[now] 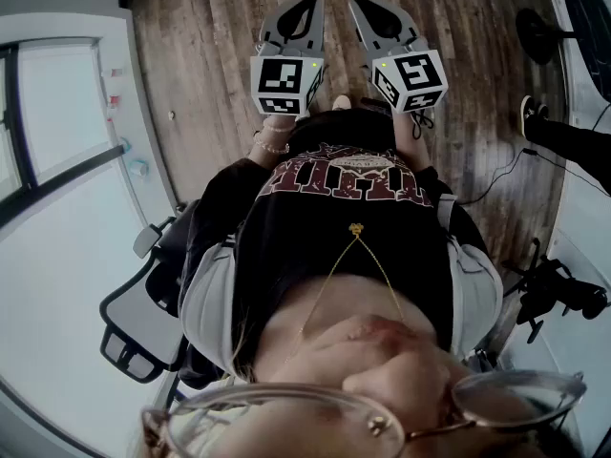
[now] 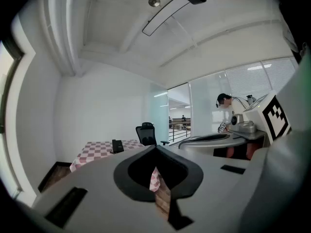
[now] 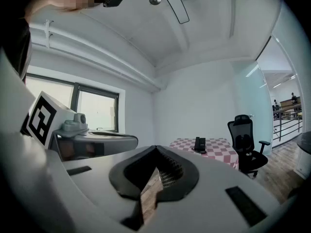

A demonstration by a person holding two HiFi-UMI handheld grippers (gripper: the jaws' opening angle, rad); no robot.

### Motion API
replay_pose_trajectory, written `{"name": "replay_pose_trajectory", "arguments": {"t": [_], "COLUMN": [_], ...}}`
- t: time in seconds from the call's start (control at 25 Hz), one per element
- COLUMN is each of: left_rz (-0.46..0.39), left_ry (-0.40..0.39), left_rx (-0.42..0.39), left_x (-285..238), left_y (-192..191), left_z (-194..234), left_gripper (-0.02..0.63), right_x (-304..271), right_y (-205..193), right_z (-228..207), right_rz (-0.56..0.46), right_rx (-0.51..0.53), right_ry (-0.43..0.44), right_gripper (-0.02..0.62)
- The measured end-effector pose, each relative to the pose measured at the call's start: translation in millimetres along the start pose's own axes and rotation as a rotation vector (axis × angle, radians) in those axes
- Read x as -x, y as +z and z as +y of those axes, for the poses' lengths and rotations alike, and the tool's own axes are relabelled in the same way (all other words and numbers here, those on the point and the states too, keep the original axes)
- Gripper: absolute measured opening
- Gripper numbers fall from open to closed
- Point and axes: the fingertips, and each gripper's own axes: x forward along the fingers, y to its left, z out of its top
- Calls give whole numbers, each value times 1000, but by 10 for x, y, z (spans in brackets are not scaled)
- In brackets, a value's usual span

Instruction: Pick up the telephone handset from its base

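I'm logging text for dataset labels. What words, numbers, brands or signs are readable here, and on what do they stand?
No text reads clearly.
Shirt print: large maroon letters, upside down and creased; unreadable.
Left marker cube and right marker cube: black-and-white square patterns, no words.
Telephone on the checked table: too small to show any label.

Worn wooden plank floor (image 1: 210, 55), checked cloth table cover (image 3: 224, 147), dark smooth plastic telephone (image 3: 199, 144)

Nothing reads clearly. The black T-shirt (image 1: 286, 246) bears maroon-and-white block lettering (image 1: 346, 175), upside down and illegible. At twelve o'clock, white cubes on the left gripper (image 1: 307, 3) and right gripper (image 1: 361, 4) show only black square markers.
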Motion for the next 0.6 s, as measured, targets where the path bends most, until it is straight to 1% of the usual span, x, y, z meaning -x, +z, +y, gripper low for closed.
{"name": "replay_pose_trajectory", "arguments": {"t": [0.2, 0.44, 0.6], "left_rz": [1, 8, 8], "left_ry": [9, 21, 33], "left_rx": [-15, 1, -8], "left_x": [-43, -84, -103], "left_y": [0, -28, -60], "left_z": [-89, -159, -193], "left_gripper": [-2, 0, -2], "right_x": [51, 58, 60], "right_y": [-17, -44, -68], "right_z": [-61, -88, -101], "right_rz": [0, 5, 6], "right_rx": [-4, -5, -11], "right_ry": [12, 49, 66], "right_gripper": [18, 19, 18]}}
